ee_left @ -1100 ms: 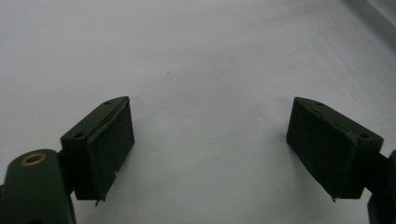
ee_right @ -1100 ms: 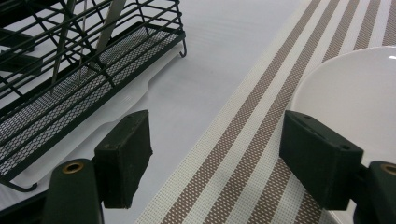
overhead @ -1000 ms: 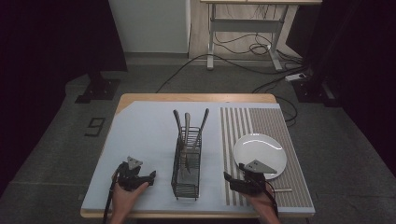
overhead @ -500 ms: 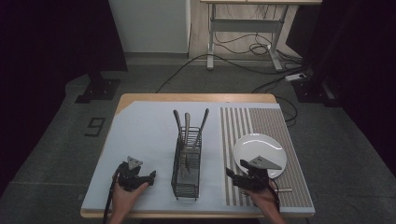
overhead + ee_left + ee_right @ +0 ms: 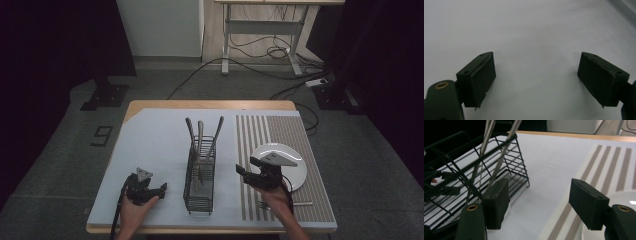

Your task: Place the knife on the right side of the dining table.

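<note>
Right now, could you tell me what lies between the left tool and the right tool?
The black wire rack holding utensils stands between left tool and right tool, in the high view.

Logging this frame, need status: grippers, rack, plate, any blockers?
Left gripper open, empty, over bare mat. Right gripper open, empty, between wire rack and white plate. Fork lies by right hand. Nothing blocking.

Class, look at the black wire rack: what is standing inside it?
Three long metal utensils stand inside the wire rack, handles leaning out at the far end. Their lower ends are too blurred behind the wires to identify.
</note>
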{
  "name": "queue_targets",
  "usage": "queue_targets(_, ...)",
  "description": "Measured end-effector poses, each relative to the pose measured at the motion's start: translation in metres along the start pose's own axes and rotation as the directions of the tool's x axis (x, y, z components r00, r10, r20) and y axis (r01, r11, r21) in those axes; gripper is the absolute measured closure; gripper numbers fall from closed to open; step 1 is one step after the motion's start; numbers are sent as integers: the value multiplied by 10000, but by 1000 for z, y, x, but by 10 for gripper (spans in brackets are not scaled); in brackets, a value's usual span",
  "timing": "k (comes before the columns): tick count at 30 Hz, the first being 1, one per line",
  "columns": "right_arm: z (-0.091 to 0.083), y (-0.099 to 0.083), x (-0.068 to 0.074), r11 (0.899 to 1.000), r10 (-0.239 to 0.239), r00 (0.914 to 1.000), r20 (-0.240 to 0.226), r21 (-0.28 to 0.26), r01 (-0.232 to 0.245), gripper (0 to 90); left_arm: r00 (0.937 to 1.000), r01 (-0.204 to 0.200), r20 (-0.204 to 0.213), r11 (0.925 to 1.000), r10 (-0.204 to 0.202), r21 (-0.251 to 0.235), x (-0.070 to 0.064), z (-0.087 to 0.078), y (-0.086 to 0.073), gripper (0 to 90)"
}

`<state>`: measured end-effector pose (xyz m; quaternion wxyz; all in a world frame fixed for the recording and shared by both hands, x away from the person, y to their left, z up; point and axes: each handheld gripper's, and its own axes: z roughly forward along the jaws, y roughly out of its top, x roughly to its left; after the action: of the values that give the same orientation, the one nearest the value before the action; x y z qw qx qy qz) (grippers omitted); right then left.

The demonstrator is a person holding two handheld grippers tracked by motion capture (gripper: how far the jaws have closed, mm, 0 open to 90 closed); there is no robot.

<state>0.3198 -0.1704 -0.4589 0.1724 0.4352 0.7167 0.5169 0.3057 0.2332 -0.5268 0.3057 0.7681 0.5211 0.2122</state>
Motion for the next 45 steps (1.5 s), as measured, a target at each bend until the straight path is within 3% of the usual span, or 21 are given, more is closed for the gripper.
queue_targets(11, 20, 30, 4, 9995, -302, 9985, -456, -98, 298, 396, 10000, -37, -14, 10000, 37, -16, 0, 0, 0, 145)
queue_targets(14, 30, 39, 5, 9999, -109, 9969, -775, -116, 100, 433, 10000, -24, -9, 10000, 24, -19, 0, 0, -1, 145)
queue_targets(21, 51, 65, 8, 9995, -293, 9959, -860, -166, 280, 497, 10000, -22, -4, 10000, 22, -3, 0, 0, 0, 145)
queue_targets(30, 78, 84, 2, 10000, -12, 9960, -894, -17, 11, 537, 10000, -41, 3, 10000, 41, 17, 0, -1, 0, 145)
queue_targets(39, 98, 96, 4, 9997, 181, 9974, -694, 165, -170, 674, 10000, -22, 0, 10000, 22, -12, 0, 0, 0, 145)
queue_targets(45, 101, 101, 2, 9933, 1102, 9888, -1008, 471, -1059, 749, 10000, -6, 2, 10000, 6, -28, 0, 0, 0, 144)
